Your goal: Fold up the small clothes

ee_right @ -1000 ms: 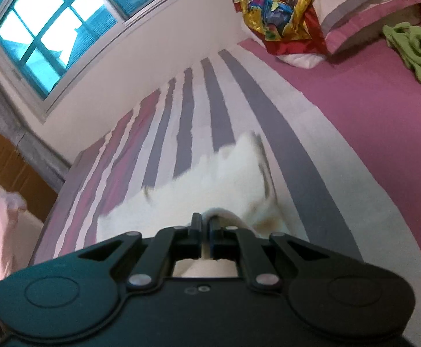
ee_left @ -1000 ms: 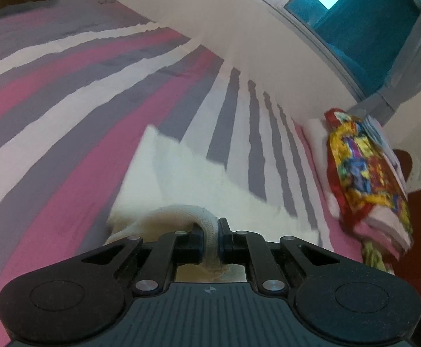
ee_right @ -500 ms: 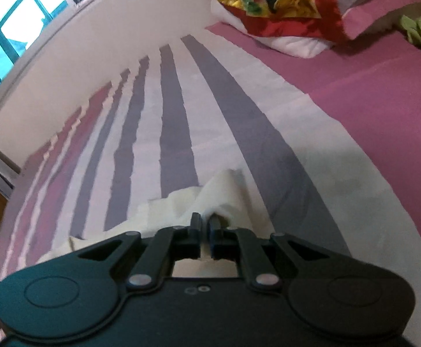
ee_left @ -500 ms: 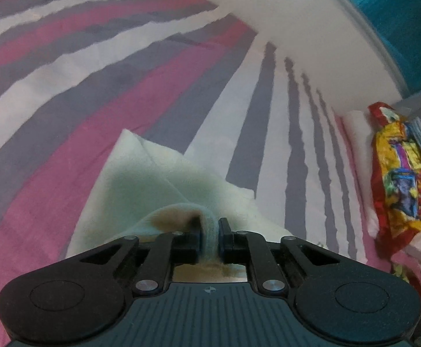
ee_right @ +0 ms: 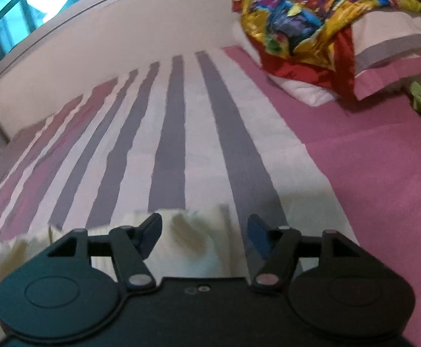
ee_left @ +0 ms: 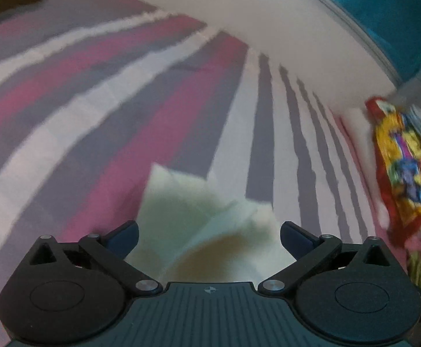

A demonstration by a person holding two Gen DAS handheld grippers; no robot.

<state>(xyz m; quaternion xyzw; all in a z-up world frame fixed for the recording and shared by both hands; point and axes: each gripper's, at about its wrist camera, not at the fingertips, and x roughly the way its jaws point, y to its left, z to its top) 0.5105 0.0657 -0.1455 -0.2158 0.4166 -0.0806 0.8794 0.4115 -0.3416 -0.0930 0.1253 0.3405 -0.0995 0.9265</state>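
The cream garment [ee_left: 198,219] lay folded on the striped bedsheet [ee_left: 123,110], between and just beyond both spread jaws. Left gripper [ee_left: 209,235] and right gripper [ee_right: 204,228] stood wide, holding nothing. Release seemed done; regripping an edge likely followed.

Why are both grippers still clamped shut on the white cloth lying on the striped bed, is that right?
Not quite. Both are open: the left gripper and right gripper have their jaws spread wide in their own wrist views. The white cloth does lie on the striped bed, released.
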